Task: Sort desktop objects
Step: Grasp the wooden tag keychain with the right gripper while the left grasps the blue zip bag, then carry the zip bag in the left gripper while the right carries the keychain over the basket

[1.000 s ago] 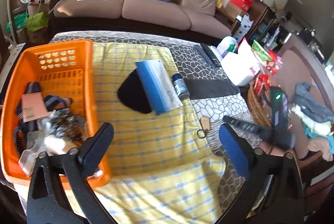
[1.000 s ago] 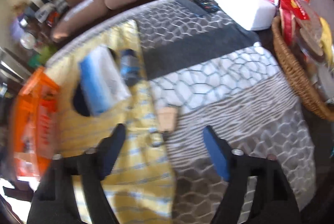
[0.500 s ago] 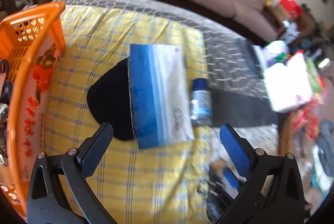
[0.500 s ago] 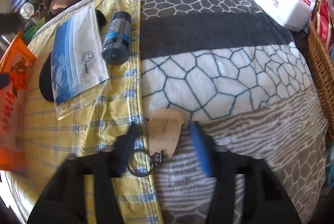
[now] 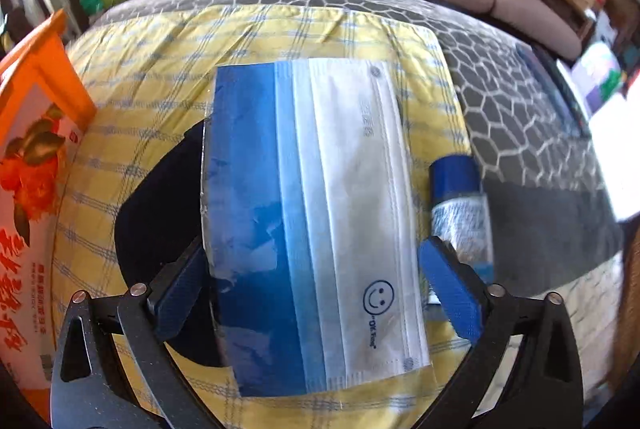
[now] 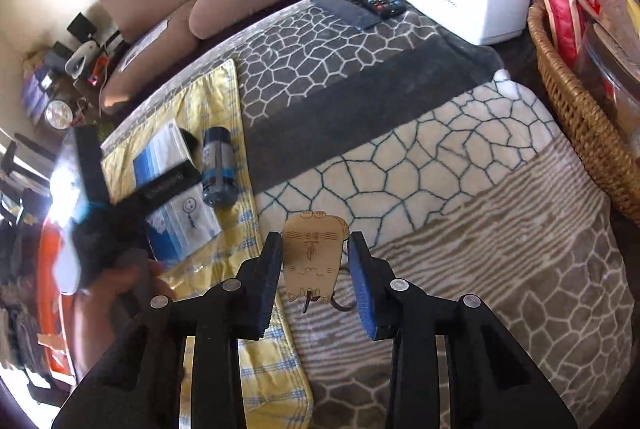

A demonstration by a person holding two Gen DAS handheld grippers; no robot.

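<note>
Blue pads of your left gripper stand wide apart on both sides of the mask packet, without pressing it. The packet lies on the yellow cloth, partly over a black object, with a small bottle just beside. Your right gripper is half open around the wooden keychain on the blanket, not squeezing it.

The mask packet bears a smiley and "OK Feng".

The right gripper has its two fingers on both sides of a wooden keychain tag lying on the blanket, with small gaps.
</note>
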